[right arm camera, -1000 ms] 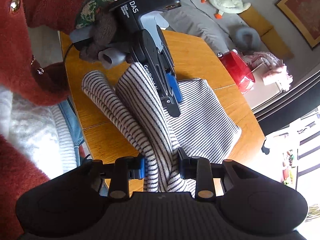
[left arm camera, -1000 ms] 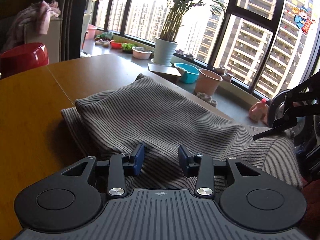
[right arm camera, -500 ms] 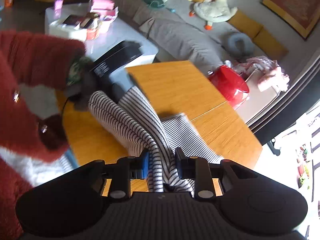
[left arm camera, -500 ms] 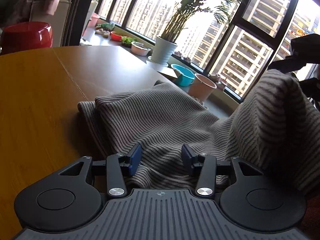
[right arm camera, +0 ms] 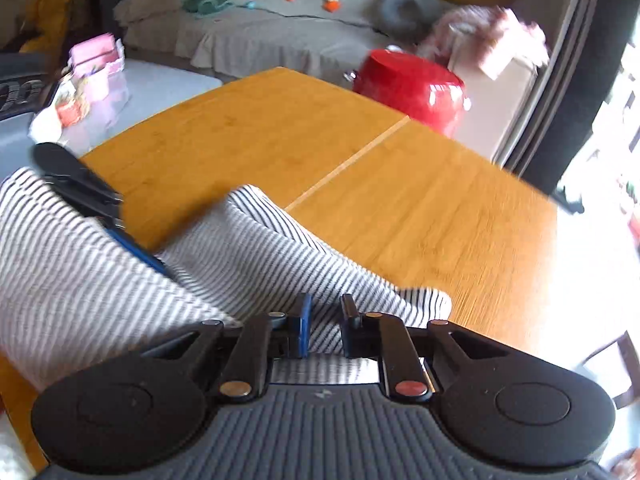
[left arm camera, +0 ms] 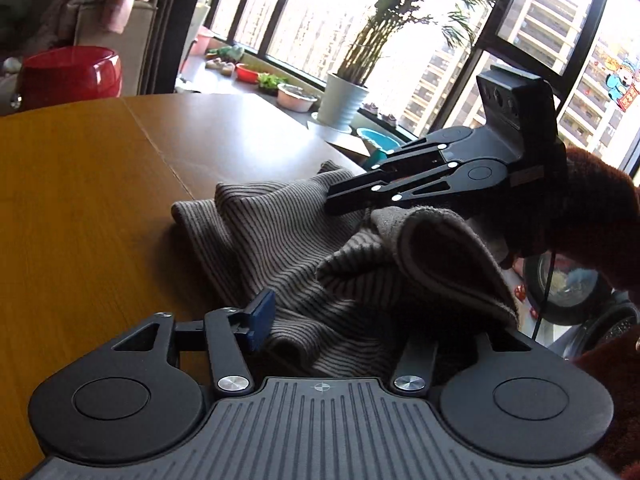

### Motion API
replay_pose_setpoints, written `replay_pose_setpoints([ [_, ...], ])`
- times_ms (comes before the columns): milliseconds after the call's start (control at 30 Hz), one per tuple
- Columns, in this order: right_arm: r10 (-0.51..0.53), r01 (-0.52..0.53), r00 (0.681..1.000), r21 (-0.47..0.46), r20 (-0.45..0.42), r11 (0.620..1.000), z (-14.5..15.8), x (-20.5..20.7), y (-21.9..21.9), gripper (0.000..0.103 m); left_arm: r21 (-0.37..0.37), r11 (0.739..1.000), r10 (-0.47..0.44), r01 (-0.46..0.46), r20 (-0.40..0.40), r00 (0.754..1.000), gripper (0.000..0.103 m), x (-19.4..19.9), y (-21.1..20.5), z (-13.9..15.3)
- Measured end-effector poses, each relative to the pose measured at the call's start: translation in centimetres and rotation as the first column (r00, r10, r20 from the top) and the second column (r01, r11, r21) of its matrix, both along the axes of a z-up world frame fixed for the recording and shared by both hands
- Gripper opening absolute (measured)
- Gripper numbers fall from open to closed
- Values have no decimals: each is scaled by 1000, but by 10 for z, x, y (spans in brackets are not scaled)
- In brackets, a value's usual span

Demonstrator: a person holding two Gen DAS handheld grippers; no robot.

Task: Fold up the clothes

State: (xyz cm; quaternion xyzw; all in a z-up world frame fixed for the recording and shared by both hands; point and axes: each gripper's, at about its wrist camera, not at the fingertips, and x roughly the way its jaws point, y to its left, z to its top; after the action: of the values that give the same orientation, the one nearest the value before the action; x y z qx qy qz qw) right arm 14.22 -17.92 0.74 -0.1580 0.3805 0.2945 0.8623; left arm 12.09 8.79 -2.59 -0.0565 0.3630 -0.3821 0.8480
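A grey-and-white striped garment [left arm camera: 288,248] lies bunched on the wooden table [left arm camera: 80,208]. My left gripper [left arm camera: 340,320] sits low at its near edge; the jaws stand wide apart with a fold of cloth lying between them, and the right finger is hidden under cloth. My right gripper [right arm camera: 323,326] is shut on a fold of the striped garment [right arm camera: 248,248] and holds it over the pile. The right gripper also shows in the left wrist view [left arm camera: 360,196], reaching over the cloth. The left gripper's finger shows in the right wrist view [right arm camera: 80,184].
A red pot [right arm camera: 408,88] stands beyond the table's far edge. A potted palm [left arm camera: 348,100], bowls and tubs line the window sill. A sofa with toys [right arm camera: 280,20] and a low white table [right arm camera: 132,92] lie beyond.
My right gripper has swung the held fold down and across over the pile toward the far side. My left gripper's jaws have opened wider and cloth now drapes over its right finger.
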Motion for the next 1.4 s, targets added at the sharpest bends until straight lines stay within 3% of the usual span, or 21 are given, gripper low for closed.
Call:
replay_pose_setpoints([
  [133,-26,24,999,75,23,997,-1,-10,-15,15,-55,997,53,-53,-6,999,83,-17,23,9],
  [200,-43,39,999,93,34,995,-5,-13,-20,15,-104,990,94,-95,-12,996,84,-26,39,17],
  [333,-75,67,996,148,50,987,-14,-16,-27,15,-231,967,108,-110,-20,994,97,-50,59,39],
  [400,-88,77,995,179,54,981,-18,-16,-30,15,-231,971,67,-67,-8,998,97,-57,40,45],
  [467,-102,90,994,211,49,973,-21,-15,-33,15,-175,984,28,-28,-4,1000,97,-54,6,40],
  [500,-110,97,993,225,46,970,-21,-15,-34,15,-138,990,16,-17,-6,1000,96,-51,-10,35],
  [533,-117,104,992,234,46,967,-21,-16,-36,15,-98,995,8,-9,-10,1000,85,-47,-26,29],
  [567,-125,110,991,241,46,964,-20,-17,-37,15,-56,998,-7,7,-14,1000,61,-43,-41,21],
  [600,-131,115,990,248,49,962,-18,-19,-38,15,-46,999,-18,17,-14,1000,54,-41,-47,18],
  [733,-161,130,985,334,68,934,-1,-42,-59,23,-55,997,-52,51,-8,999,47,-35,-58,14],
  [800,-173,132,982,388,74,912,4,-58,-72,45,-69,996,-50,49,-21,999,46,-33,-57,10],
  [833,-179,132,981,414,76,900,6,-67,-79,64,-77,996,-48,46,-28,998,45,-32,-55,8],
  [1033,-206,126,976,572,77,811,15,-112,-117,67,-106,994,-38,31,-58,998,44,-28,-48,3],
  [1133,-203,141,979,625,29,768,-4,-111,-118,79,-115,993,-44,36,-65,997,42,-26,-49,1],
  [1233,-214,170,977,615,-1,770,-19,-92,-109,79,-128,992,-24,14,-77,997,37,-25,-48,1],
  [1300,-208,183,978,628,-34,756,-23,-80,-103,62,-139,990,-24,12,-82,996,31,-30,-46,3],
  [1367,-196,179,980,615,-40,768,-21,-80,-95,40,-145,989,-37,25,-85,996,27,-39,-44,6],
  [1400,-190,166,981,603,-24,780,-17,-86,-92,38,-148,989,-45,32,-87,995,26,-43,-43,8],
])
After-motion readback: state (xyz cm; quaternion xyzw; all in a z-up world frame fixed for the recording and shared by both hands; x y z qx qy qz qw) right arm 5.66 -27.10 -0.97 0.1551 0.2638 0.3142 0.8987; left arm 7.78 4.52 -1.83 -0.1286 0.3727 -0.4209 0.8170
